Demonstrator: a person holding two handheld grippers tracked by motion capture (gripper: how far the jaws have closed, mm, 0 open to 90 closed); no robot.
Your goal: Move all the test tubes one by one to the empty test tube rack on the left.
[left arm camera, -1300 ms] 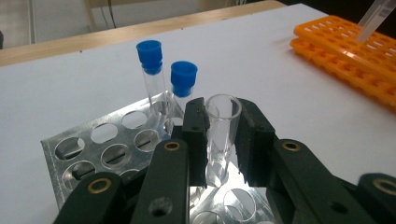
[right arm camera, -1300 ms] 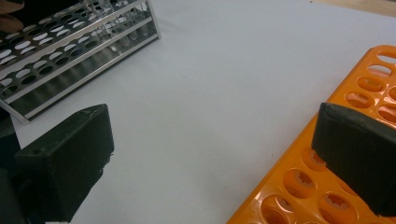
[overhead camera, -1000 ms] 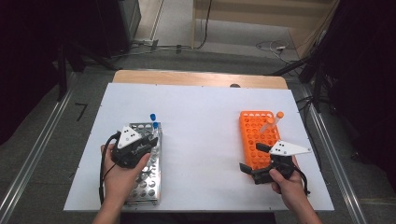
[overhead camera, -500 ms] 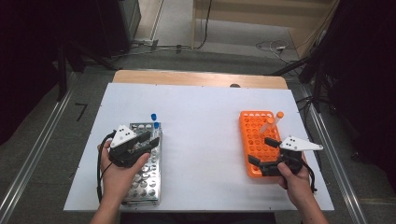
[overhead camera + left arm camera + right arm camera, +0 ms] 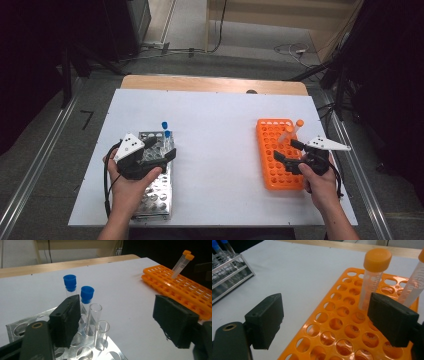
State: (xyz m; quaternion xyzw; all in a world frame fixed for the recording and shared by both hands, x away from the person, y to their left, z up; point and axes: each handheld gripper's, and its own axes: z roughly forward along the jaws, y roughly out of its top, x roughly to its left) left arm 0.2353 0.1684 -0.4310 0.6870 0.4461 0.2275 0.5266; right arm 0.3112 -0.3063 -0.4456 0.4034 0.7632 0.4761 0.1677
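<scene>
My left gripper (image 5: 161, 149) hovers over the far end of a metal tube rack (image 5: 155, 195). Its jaws have just been opening and now stand wide (image 5: 120, 321). Two uncapped clear tubes (image 5: 93, 315) stand in the rack (image 5: 17, 326) close to the left jaw, with no pad pressing on them. Two blue-capped tubes (image 5: 87, 293) stand just behind. My right gripper (image 5: 286, 150) is open above the orange rack (image 5: 272, 135), and its jaws have just been closing a little. Two orange-capped tubes (image 5: 374, 275) lean in the rack (image 5: 332, 335) near the right jaw, untouched.
Both racks sit on a white tabletop (image 5: 220, 135) with a wooden strip (image 5: 210, 84) along its far edge. Metal rails run along the floor on both sides. Cables lie on the floor beyond the table.
The left gripper's jaws have spread apart while that hand stayed put. The right hand has shifted to the right and slightly farther along the orange rack.
</scene>
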